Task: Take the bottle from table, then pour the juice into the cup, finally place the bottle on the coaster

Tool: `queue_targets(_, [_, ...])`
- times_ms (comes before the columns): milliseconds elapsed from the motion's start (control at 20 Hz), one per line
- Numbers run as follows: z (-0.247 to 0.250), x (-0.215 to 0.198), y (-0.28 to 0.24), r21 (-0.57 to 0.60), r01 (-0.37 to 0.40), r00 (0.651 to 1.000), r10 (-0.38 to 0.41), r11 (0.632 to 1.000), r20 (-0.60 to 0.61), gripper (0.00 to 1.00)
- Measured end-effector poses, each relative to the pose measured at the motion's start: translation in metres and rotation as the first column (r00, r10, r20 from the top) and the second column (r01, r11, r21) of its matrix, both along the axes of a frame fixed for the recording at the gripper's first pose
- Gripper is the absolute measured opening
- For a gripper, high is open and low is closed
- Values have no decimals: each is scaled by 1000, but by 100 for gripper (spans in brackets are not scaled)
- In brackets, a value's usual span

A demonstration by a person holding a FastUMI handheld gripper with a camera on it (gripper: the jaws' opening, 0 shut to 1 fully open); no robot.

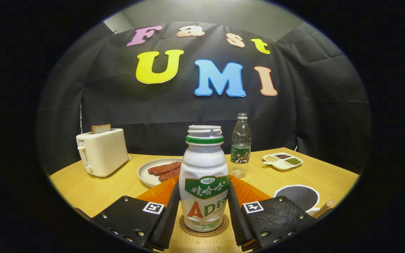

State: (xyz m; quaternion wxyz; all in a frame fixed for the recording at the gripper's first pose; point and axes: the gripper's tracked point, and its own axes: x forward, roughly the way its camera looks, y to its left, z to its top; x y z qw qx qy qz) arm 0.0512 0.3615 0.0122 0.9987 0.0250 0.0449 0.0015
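— Where's the bottle (204, 182) right now?

— Standing between my two fingers, upright on the round brown coaster (204, 226) on the wooden table (83, 189). Its long axis runs straight up, open mouth at the top, green ring just under the rim.

— And your gripper (203, 211)?

— My fingers flank the bottle's lower half, one on each side, very close to its walls. I cannot tell whether both pads actually press on it or stand a hair off.

— Anything readable on it?

— The front label faces me: "1987" in a small oval, Chinese characters on a green band, then a big red "A" and green "D" below. A faint printed date sits on the shoulder, too small to read.

— What else is around?

— Just beyond my right finger, a cup (299, 196) with a dark inside. Beyond the bottle, a clear water bottle (241, 147); left of that a plate of reddish strips (160, 170), and a cream toaster (102, 151) marked "SUPER" with toast in it.
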Motion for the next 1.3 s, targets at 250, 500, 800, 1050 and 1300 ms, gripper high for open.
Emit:
queue_targets(250, [-1, 2, -3, 11, 7, 1000, -7, 1000, 3, 68])
queue_targets(500, [14, -3, 11, 3, -62, 998, 62, 998, 29, 98])
queue_targets(800, [50, -34, 1, 8, -95, 995, 95, 995, 25, 98])
queue_targets(1050, [118, -77, -32, 29, -104, 991, 102, 994, 86, 98])
queue_targets(1300, [180, -115, -79, 9, -33, 988, 31, 999, 149, 98])
